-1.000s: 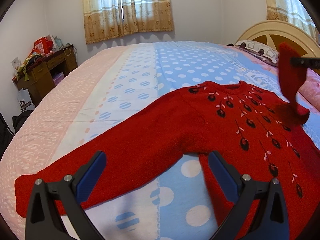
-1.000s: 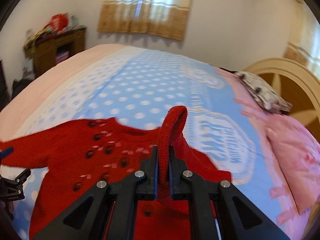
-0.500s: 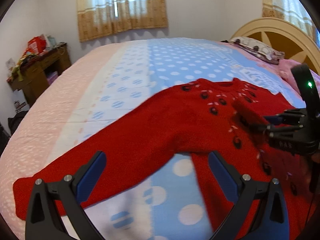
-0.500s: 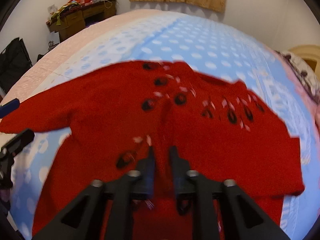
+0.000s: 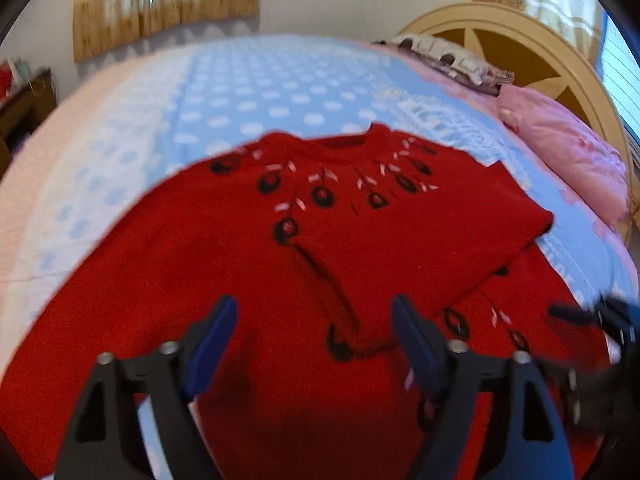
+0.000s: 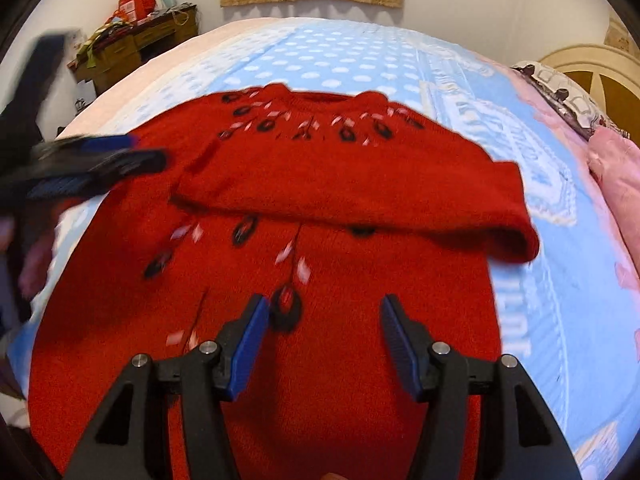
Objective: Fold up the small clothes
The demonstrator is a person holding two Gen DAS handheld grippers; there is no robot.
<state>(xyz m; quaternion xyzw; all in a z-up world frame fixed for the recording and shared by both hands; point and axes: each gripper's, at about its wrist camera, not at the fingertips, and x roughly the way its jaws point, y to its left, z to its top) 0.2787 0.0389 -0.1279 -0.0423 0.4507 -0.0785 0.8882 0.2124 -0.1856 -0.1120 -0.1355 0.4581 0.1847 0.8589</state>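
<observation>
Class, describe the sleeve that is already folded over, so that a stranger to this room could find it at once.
Start at the bed with its blue polka-dot cover, then find the red sweater spread flat on it. The folded sleeve is the plain red band lying across the chest, just below the collar's ring of dark buds, unpatterned unlike the body around it.

My work lies on a bed (image 6: pixel 360 60) under a blue bedspread with white polka dots, which turns to pale pink along its left side. Spread flat on it is a red knitted sweater (image 6: pixel 320 184), patterned with dark buds and pale leaves, its neck toward the window wall; one sleeve lies folded across the chest. By the cream headboard (image 5: pixel 532 40) rest a pink pillow (image 5: pixel 560 152) and a patterned pillow (image 5: pixel 452 58).
</observation>
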